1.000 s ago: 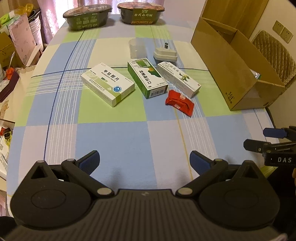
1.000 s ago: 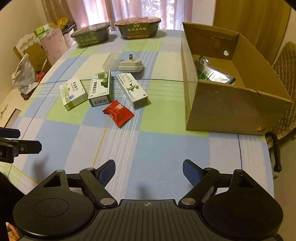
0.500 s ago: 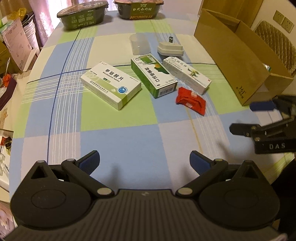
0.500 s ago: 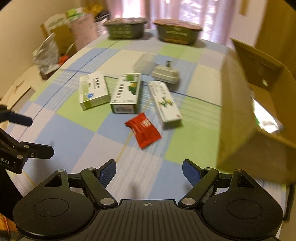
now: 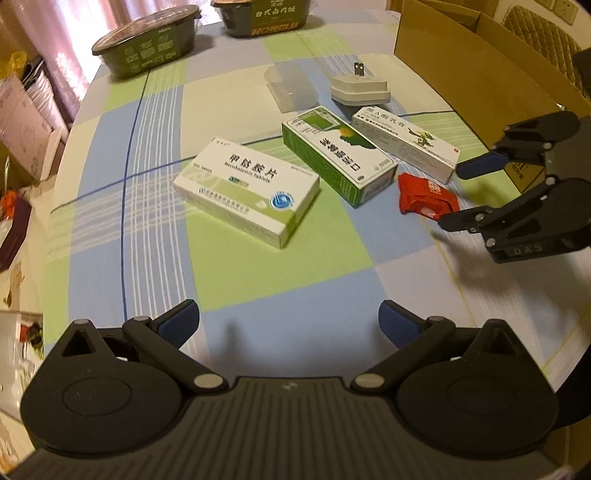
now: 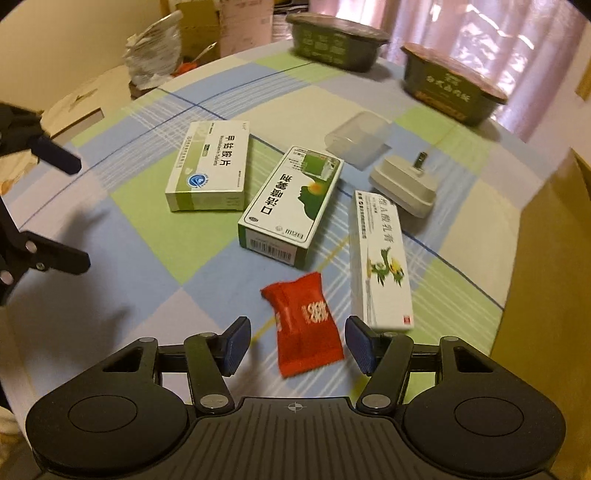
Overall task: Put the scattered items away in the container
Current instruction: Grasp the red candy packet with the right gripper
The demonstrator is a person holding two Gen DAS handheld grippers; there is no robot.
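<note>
A red packet point(image 6: 304, 325) lies on the checked tablecloth between the fingers of my right gripper point(image 6: 298, 345), which stands open around it without touching. In the left wrist view the right gripper point(image 5: 456, 195) reaches the red packet point(image 5: 426, 197) from the right. Beyond lie a long white box point(image 6: 382, 258), a green box point(image 6: 291, 206), a white-green medicine box point(image 5: 245, 192), a grey plug charger point(image 5: 360, 90) and a clear plastic lid point(image 5: 291, 86). The cardboard box point(image 5: 472, 70) stands at the right. My left gripper point(image 5: 290, 321) is open and holds nothing, short of the medicine box.
Two dark green lidded food bowls point(image 5: 147, 51) point(image 5: 266, 14) stand at the table's far edge. Bags and cartons point(image 6: 155, 40) crowd the floor beyond the left edge. A woven chair back point(image 5: 543, 33) rises behind the cardboard box.
My right gripper has swung left and forward, away from the cardboard box, until its open fingers straddle the red packet. My left gripper has moved closer to the medicine boxes.
</note>
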